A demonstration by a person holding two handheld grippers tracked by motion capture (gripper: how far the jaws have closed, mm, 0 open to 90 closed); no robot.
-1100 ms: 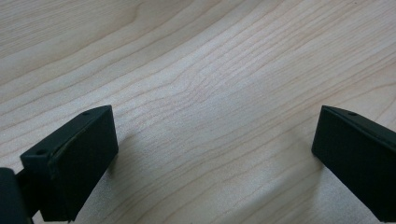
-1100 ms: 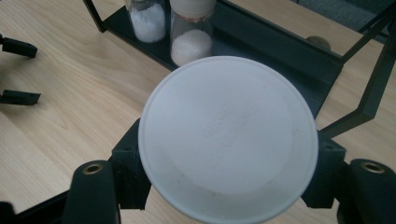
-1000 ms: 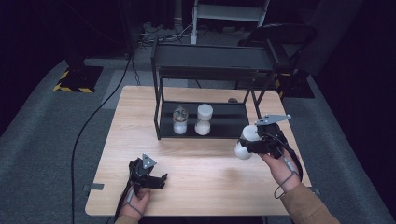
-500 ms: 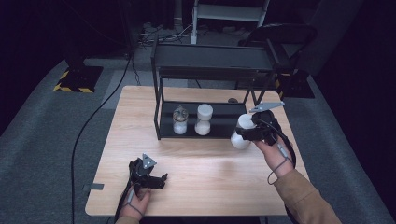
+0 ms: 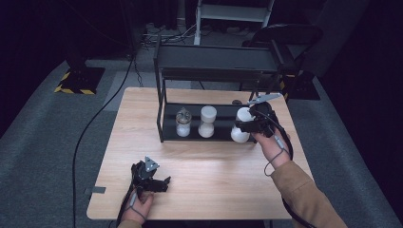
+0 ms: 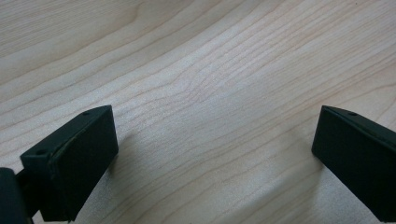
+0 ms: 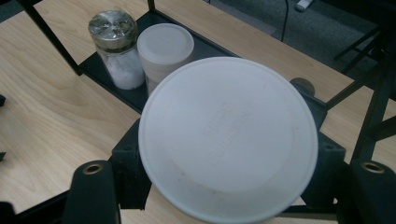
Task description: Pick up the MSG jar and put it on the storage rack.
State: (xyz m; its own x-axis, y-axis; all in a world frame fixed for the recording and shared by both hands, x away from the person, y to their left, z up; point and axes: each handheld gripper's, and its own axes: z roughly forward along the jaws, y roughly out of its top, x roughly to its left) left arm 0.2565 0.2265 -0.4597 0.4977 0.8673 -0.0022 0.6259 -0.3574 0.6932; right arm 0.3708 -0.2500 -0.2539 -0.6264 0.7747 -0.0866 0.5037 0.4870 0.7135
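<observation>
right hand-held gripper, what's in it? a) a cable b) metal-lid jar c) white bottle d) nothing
c: the right hand-held gripper has its jaws clamped on either side of the white bottle at the rack's front edge, while the metal-lid jar stands apart on the rack's lower shelf.

Bright tabletop in a dark room

From above, the wooden tabletop (image 5: 214, 156) is evenly lit while the floor and far background fall into near black. The high view is soft and grainy. Close up, the wood grain is sharp, soft shadows pool beside the black jaws, and straight lines bow toward the edges.
</observation>
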